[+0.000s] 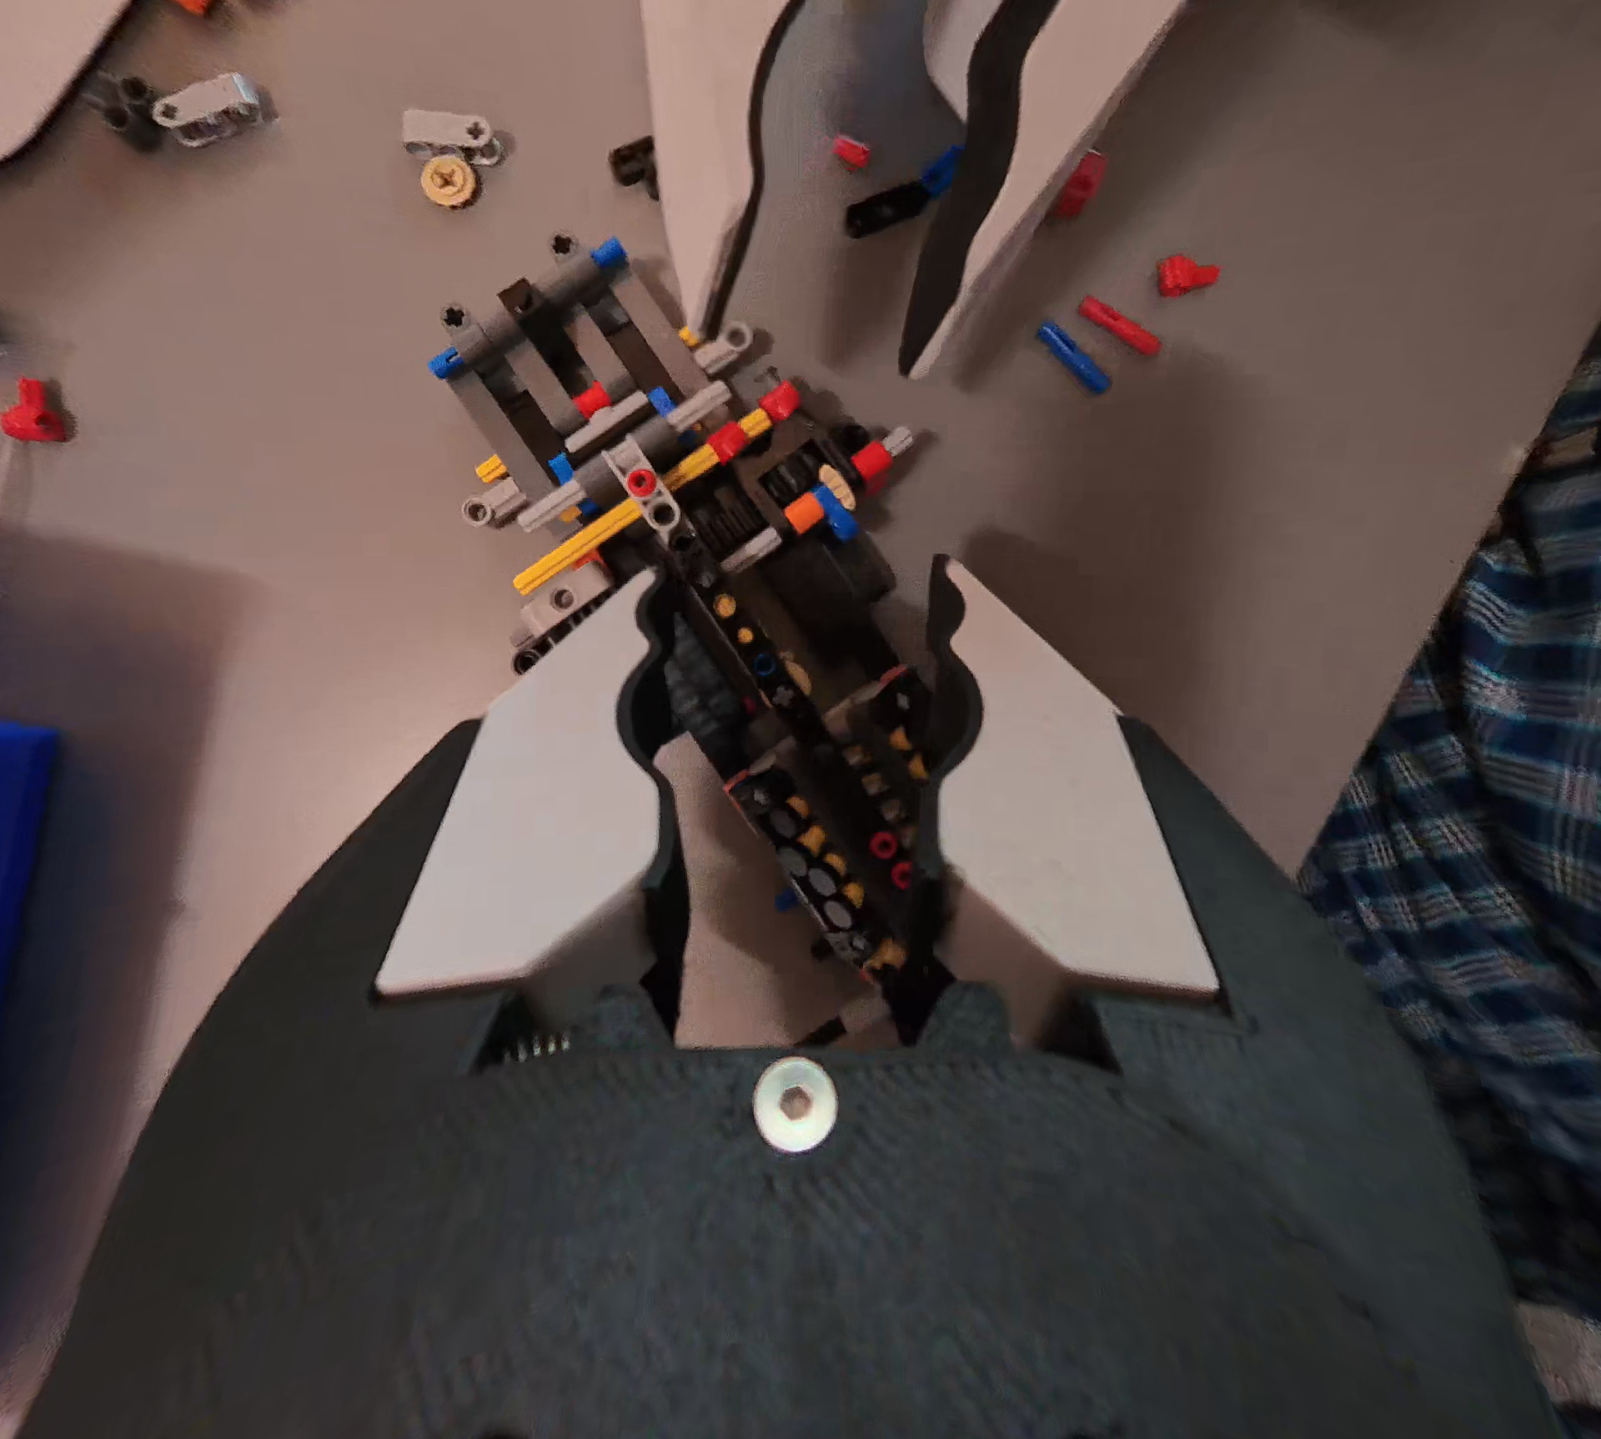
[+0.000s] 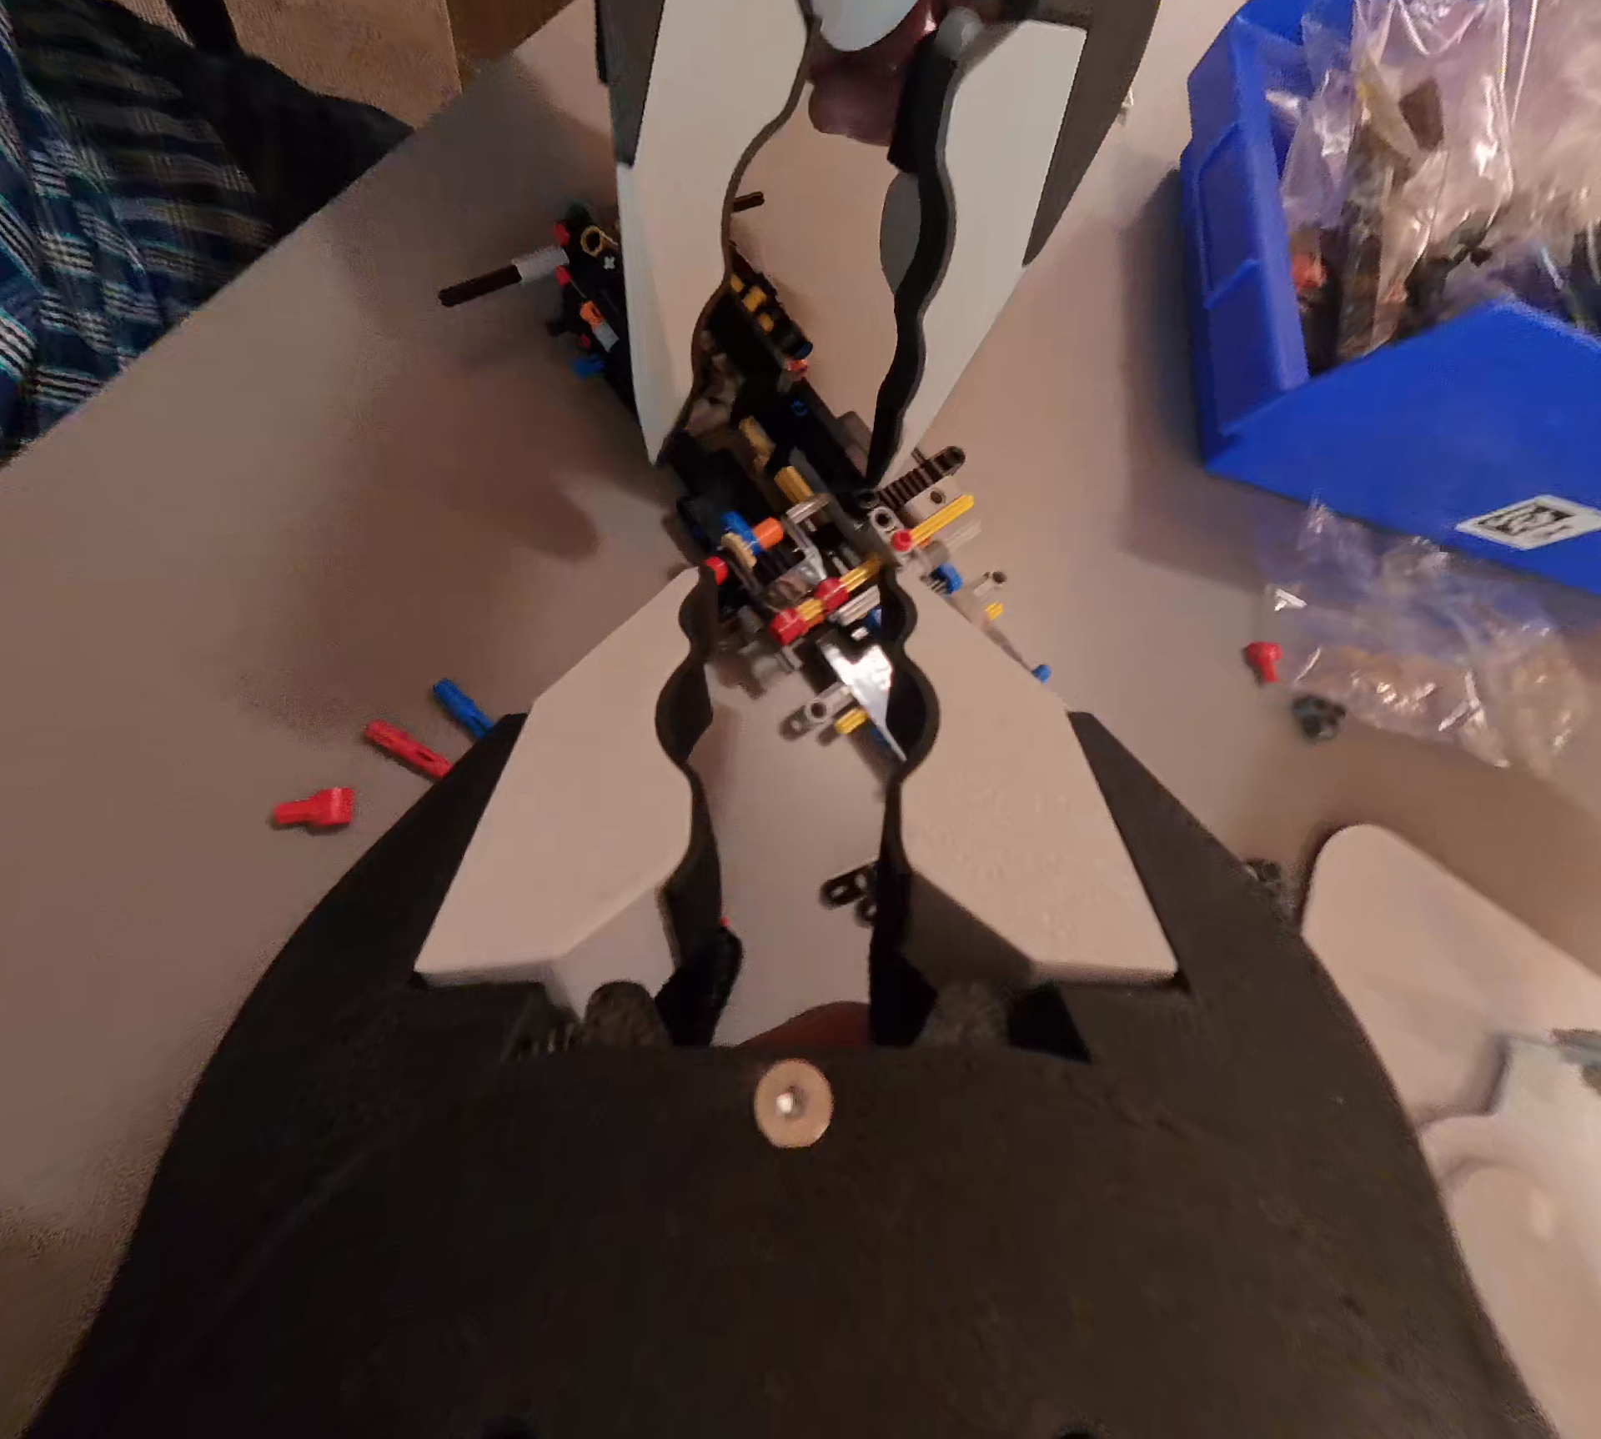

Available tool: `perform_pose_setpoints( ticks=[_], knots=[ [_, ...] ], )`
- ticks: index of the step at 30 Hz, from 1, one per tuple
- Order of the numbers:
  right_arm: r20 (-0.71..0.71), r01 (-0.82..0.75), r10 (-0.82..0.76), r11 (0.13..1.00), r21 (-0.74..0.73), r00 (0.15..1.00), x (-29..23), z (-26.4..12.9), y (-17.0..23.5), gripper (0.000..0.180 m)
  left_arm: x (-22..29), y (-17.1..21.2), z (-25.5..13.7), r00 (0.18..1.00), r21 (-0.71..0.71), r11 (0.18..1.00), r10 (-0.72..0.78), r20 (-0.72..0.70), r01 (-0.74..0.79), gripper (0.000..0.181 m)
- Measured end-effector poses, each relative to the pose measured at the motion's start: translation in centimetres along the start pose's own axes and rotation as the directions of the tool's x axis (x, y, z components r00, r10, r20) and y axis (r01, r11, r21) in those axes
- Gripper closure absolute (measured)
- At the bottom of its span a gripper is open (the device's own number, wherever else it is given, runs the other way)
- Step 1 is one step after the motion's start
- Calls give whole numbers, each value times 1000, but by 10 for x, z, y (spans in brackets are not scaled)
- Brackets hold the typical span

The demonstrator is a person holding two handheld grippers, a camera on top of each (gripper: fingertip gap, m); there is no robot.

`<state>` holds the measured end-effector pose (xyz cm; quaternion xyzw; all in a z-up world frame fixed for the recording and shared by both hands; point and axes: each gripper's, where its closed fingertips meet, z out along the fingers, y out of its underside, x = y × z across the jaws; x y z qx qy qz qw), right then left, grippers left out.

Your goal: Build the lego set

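Observation:
The lego assembly (image 1: 658,462), a black chassis with a grey frame, yellow axles and red and blue pins, lies on the tan table (image 1: 303,323). My left gripper (image 1: 797,570) is shut on its black chassis part, one pad on each side. In the right wrist view the left gripper (image 2: 769,471) comes in from the top over the assembly (image 2: 806,600). My right gripper (image 2: 797,579) is open, its fingertips at either side of the frame end. In the left wrist view the right gripper (image 1: 806,349) stands just beyond the assembly, touching nothing that I can see.
A blue bin (image 2: 1386,427) with plastic bags of parts (image 2: 1429,98) stands at the right. Loose pins lie around: red (image 2: 316,807), blue (image 2: 459,704), red (image 1: 1118,326). A grey beam (image 1: 446,133) and a tan gear (image 1: 449,180) lie farther off. Plaid cloth (image 1: 1473,791) borders the table edge. The tips of one gripper are about 5 cm away from the tips of the other. From the right gripper's tips to the tan gear (image 1: 449,180) is close to 11 cm.

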<state>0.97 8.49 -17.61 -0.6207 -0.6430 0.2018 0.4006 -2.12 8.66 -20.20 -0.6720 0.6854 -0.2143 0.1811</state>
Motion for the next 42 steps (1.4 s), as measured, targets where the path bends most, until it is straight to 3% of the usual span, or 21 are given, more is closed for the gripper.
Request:
perform_pose_setpoints(
  ticks=[1,11,16,24,30,37,42],
  knots=[
    [5,28,-28,1000,-10,1000,3,2,0,144,-1,-1,3,999,-9,1000,-17,28,18,122],
    [179,181,-175,983,-19,968,5,24,3,127,-10,7,15,971,-64,991,-103,218,119,124],
    [254,227,-214,973,-25,943,3,33,3,131,-11,9,13,957,-88,986,-112,267,140,127],
    [390,261,-225,964,-42,893,2,31,9,130,-7,13,16,971,-96,986,-112,213,134,140],
    [441,267,-217,962,-54,871,-2,33,15,128,-7,8,19,994,-55,998,-3,113,9,146],
    [439,231,-188,972,-46,878,-6,33,17,132,2,4,17,999,-31,999,19,51,-17,129],
    [428,198,-164,980,-36,889,-5,33,16,133,-2,4,17,993,-45,999,-9,116,15,134]
  ],
)
